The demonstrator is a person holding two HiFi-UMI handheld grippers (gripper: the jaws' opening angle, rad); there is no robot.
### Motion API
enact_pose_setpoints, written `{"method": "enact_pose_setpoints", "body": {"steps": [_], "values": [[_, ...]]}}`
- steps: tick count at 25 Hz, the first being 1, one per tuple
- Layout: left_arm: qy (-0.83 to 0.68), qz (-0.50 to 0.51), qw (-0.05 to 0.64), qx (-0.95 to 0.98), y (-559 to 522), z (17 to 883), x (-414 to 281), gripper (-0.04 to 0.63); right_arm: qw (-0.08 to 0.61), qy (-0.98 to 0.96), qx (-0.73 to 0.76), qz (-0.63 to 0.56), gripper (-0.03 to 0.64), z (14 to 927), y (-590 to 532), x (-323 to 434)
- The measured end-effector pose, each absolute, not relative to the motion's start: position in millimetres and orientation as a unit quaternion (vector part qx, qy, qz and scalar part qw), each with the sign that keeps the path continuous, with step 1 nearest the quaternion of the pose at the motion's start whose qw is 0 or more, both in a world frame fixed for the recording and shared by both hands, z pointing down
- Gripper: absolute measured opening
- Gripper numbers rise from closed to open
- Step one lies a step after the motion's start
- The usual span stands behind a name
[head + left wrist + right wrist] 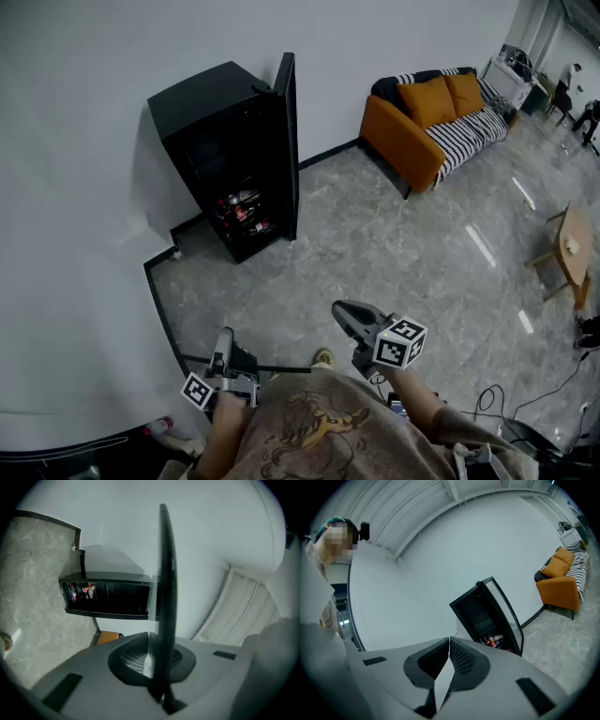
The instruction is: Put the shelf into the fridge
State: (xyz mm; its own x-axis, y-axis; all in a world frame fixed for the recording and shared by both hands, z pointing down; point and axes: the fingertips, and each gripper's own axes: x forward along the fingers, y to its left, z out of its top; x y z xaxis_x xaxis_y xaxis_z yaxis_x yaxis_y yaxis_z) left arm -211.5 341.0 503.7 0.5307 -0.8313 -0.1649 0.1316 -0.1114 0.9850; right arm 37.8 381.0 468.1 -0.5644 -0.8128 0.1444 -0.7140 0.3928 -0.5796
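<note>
- The wall [75,187], smooth and plain white, is filling the left of the scene, with a dark skirting strip running along its foot.
- The left gripper [225,342] is sitting low at the near left. Its grey jaws are clamping the shelf [165,573], a thin, flat, dark panel showing edge-on as a narrow strip between the ribbed pads and reaching past them. In the head view the shelf is appearing as a fine dark line reaching right from this gripper, well apart from the fridge.
- The fridge [220,141], a tall, boxy, matte-black cabinet, is standing against the far wall. Its dark-framed glass door [289,131] is standing open at its right side. Small bottles or cans [242,211] with red labels are lying in its lowest compartment.
- The floor [394,253], made of glossy grey marbled tiles, is reflecting streaks of light.
- The right gripper [449,640] is hovering in the near middle, right of the left one. Its jaws are meeting at the tips and gripping nothing, and only a slim wedge of white is showing between the mesh-textured pads.
- The sofa [422,122], orange and upholstered, is standing at the far right with two orange cushions and a black-and-white striped throw.
- A small wooden table [574,246] is standing at the right edge.
</note>
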Motion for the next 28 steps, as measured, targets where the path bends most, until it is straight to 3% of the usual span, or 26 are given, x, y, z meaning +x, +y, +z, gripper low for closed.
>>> {"method": "enact_pose_setpoints", "body": {"steps": [28], "values": [[-0.284,-0.445,0.59,0.611,276.9,518.4,-149.7,0.015,0.096,0.852,-0.412,-0.308,0.023,468.8,341.4,95.7]]}}
